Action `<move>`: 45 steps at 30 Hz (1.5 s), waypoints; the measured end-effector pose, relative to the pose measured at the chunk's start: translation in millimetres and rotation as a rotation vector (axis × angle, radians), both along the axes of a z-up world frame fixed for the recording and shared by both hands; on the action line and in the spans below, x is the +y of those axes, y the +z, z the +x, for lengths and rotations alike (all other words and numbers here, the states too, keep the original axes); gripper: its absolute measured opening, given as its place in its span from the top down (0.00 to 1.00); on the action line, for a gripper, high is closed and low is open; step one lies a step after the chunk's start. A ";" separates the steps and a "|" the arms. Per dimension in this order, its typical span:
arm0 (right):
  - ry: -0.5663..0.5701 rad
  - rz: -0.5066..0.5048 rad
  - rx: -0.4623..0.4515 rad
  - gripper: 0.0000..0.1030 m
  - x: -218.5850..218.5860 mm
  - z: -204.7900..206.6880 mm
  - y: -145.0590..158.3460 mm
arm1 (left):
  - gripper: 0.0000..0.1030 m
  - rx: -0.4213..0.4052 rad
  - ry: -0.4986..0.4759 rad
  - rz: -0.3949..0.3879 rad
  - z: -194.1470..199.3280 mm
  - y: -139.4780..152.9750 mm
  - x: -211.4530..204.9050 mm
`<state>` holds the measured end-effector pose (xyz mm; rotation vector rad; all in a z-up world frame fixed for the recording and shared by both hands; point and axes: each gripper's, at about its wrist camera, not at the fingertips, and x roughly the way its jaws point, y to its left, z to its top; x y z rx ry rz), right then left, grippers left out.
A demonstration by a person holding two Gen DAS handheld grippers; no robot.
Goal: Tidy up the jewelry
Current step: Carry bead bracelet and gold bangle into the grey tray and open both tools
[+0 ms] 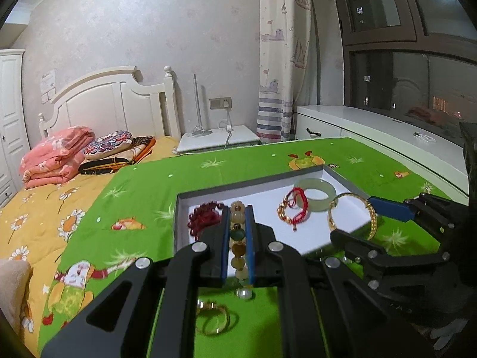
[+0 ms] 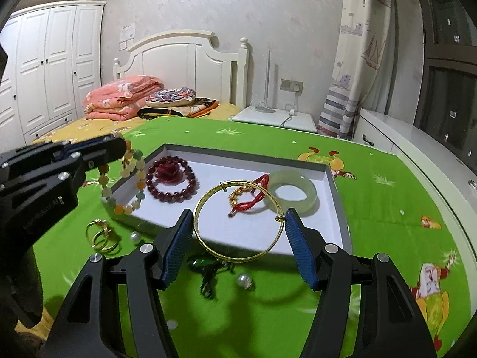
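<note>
Two pieces hang over the white tray's (image 2: 335, 192) near edge: the left gripper (image 1: 237, 238) pinches the stone-bead bracelet (image 1: 237, 232) above the near-left corner, while the right gripper's (image 2: 235, 238) spread fingers brace the gold bangle (image 2: 238, 219) across its width, further right.

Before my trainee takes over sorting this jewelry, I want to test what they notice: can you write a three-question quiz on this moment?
1. True or false: the left hand-held gripper is shut on the multicoloured bead bracelet.
2. Which piece does the right hand-held gripper hold across its width? A) jade bangle B) gold bangle C) dark red bead bracelet
3. Name one item lying on the green cloth, outside the white tray.

Key: 1 true. 2 B. 3 the gold rings (also two pearls, and a green-stone piece).
</note>
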<state>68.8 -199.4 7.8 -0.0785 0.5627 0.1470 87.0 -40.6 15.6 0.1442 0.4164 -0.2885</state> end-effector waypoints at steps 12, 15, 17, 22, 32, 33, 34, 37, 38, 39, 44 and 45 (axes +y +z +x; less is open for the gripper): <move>-0.028 -0.028 0.072 0.42 -3.3 55.4 -9.4 | 0.91 0.042 0.008 0.031 69.5 12.2 -25.4; -0.036 -0.028 0.091 0.42 -2.6 66.3 -11.8 | 0.91 0.054 0.024 0.051 87.9 10.2 -33.8; -0.039 -0.029 0.101 0.42 -1.2 74.0 -12.4 | 0.91 0.057 0.033 0.067 96.6 8.0 -38.2; -0.047 -0.048 0.113 0.42 2.6 87.0 -14.6 | 0.91 0.085 0.068 0.090 119.5 -3.1 -44.0; -0.105 -0.023 0.138 0.40 -12.4 95.7 -17.7 | 0.85 0.157 0.127 0.066 132.9 -24.6 -32.8; -0.107 -0.025 0.137 0.39 -12.9 95.8 -17.7 | 0.81 0.157 0.129 0.062 131.5 -24.3 -31.8; -0.115 -0.027 0.132 0.39 -13.6 95.0 -16.9 | 0.68 0.153 0.133 0.054 129.2 -23.6 -29.7; -0.123 -0.017 0.120 0.36 -15.0 88.7 -13.2 | 0.41 0.124 0.161 0.031 120.1 -19.7 -24.1; -0.123 -0.012 0.115 0.33 -16.0 85.6 -11.7 | 0.34 0.113 0.172 0.020 115.1 -18.2 -20.2; -0.123 -0.006 0.109 0.31 -16.8 82.2 -10.2 | 0.31 0.106 0.179 0.012 110.1 -16.5 -16.9; -0.131 0.027 0.089 0.28 -25.2 52.0 -3.6 | 0.10 0.057 0.214 -0.012 74.2 -8.4 8.8; -0.132 0.036 0.088 0.27 -27.7 43.2 -3.2 | 0.09 0.046 0.211 -0.022 65.1 -7.3 15.0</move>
